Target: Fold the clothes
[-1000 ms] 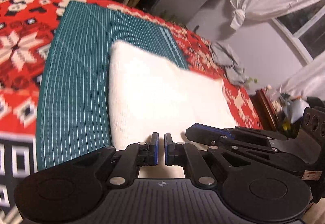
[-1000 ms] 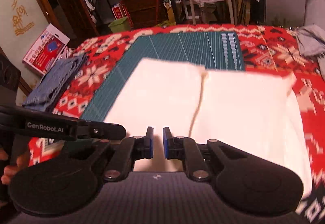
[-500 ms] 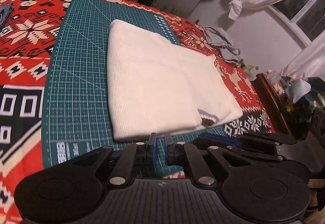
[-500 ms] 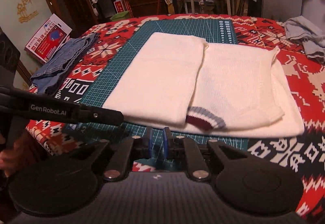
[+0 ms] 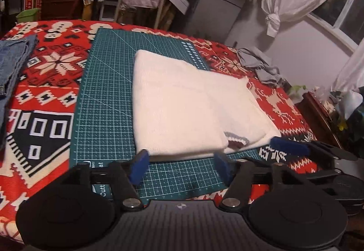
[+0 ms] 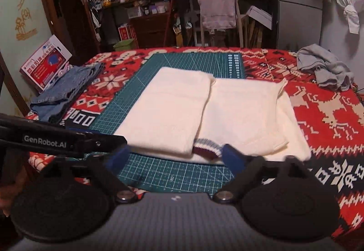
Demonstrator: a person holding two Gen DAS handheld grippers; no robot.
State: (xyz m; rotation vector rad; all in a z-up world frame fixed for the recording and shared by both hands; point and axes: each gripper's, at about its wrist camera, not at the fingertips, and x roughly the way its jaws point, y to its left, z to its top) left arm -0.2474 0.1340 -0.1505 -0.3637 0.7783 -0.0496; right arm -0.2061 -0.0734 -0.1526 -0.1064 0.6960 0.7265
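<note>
Cream sweater [image 6: 204,112] lies folded, near edge apparently just beyond both wide-apart tongs [image 5: 179,166] [image 6: 175,157].

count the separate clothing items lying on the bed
3: a folded cream sweater on the green cutting mat, folded jeans at the left edge, a crumpled grey garment far right. More may be out of view.

Both grippers sit low and level, side by side, pointing forward. The left gripper [image 5: 180,165] has its blue-padded fingers [image 5: 138,165] spread wide, nothing between them. Same deal with the right gripper [image 6: 175,157]: jaws wide apart, gripping nothing.
</note>
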